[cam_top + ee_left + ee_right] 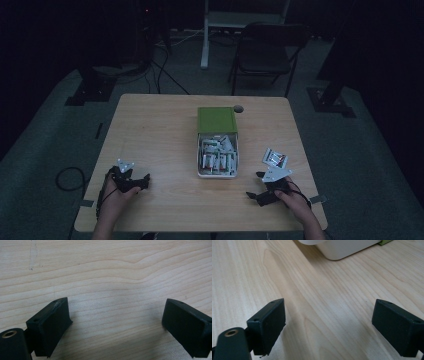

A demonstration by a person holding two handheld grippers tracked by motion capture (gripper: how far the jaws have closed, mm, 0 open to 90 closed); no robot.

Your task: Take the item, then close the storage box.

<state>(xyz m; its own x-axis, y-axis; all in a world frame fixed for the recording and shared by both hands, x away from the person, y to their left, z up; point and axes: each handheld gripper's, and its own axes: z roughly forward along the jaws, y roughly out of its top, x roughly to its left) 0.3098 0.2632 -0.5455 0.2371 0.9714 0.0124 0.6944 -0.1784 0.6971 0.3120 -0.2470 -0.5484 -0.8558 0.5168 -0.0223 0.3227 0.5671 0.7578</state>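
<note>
A white box (218, 156) holding several batteries sits mid-table, its green lid (216, 120) slid back over the far end. A small battery pack (274, 158) lies on the table just right of the box. My left gripper (143, 182) rests low at the front left, open, with bare wood between its jaws (115, 322). My right gripper (254, 185) lies at the front right, pointing left towards the box, open and holding nothing (328, 322). The box's near corner (342, 250) shows ahead of it, with a sliver of the green lid (387, 242).
The wooden table (160, 130) has a round cable hole (238, 108) at its far edge. A folding chair (267, 52) and stand legs are on the floor beyond it. A person's hands (112, 200) come in from the near edge.
</note>
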